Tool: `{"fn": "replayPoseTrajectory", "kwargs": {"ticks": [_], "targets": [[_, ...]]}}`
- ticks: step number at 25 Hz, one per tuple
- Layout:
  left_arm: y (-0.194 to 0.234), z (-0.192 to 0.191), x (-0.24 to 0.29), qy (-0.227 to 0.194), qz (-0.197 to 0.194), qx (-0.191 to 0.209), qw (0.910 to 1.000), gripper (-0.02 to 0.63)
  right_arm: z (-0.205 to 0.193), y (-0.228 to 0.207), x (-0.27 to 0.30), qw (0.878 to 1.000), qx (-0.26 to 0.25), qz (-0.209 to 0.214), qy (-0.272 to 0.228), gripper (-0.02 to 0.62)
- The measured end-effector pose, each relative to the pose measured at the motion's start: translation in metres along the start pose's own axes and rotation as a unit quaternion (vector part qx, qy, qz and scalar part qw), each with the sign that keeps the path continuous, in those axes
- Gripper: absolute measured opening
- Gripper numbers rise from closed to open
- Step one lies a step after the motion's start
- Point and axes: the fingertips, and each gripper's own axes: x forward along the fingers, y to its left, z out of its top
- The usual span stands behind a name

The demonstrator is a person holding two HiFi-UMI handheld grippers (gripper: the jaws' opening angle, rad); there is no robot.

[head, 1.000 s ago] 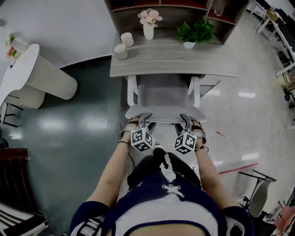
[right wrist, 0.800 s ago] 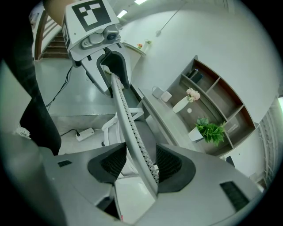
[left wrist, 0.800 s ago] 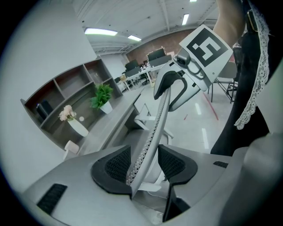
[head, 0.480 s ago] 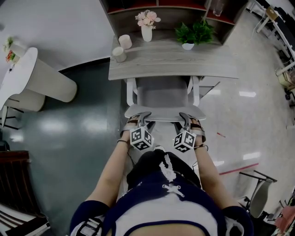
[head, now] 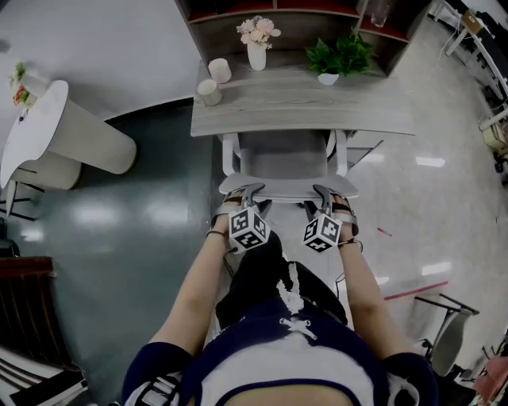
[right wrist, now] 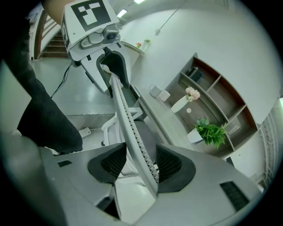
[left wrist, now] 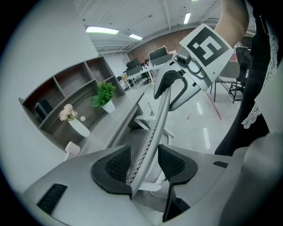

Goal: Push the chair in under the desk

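Seen from the head view, a chair (head: 286, 162) with a grey seat, white arms and a thin curved backrest (head: 287, 188) stands squarely against the counter (head: 373, 107), a grey wood-grain slab. The seat lies partly beneath the counter's front edge and the backrest is outside it, and the left claw (head: 247, 193) and the right claw (head: 326, 193) each grip the backrest's top rim, one either side of its middle, marker cubes toward the person. Toward the back of the counter stand a white vase of pink flowers (head: 257, 45), a leafy potted plant (head: 337, 57) in a white bowl and two pale cylinders (head: 209, 91), all well apart from the chair, with a dark open shelf unit (head: 309, 17) behind. A round white table (head: 32, 127) sits off to the left on dark glossy floor (head: 119, 230), while the floor to the right is pale and shiny, crossed by a red strip (head: 413, 289). In the left gripper view the jaws are drawn in narrowly upon the backrest's rim, whose perforated mesh edge runs up between the two black ribbed pads (left wrist: 116, 164), and the right claw holds the same rim farther along. In the right gripper view the jaws likewise pinch the rim between textured black pads, the white frame and dotted mesh running away to the left claw, with the counter, vase and plant beyond
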Motion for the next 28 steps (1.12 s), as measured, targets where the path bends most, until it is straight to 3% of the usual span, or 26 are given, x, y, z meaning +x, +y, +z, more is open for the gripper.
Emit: {"fn": "replayPoseTrajectory", "kwargs": {"ticks": [24,28], "targets": [[0.029,0.007,0.024,-0.002,0.004,0.001,1.0000,0.195,-0.001,-0.030,0.027,1.000,-0.011,0.002,-0.001,0.196],[0.030,0.006,0.024,0.009,-0.013,-0.013,0.9998,0.195,0.000,-0.030,0.027,1.000,-0.007,0.012,0.001,0.196]]}}
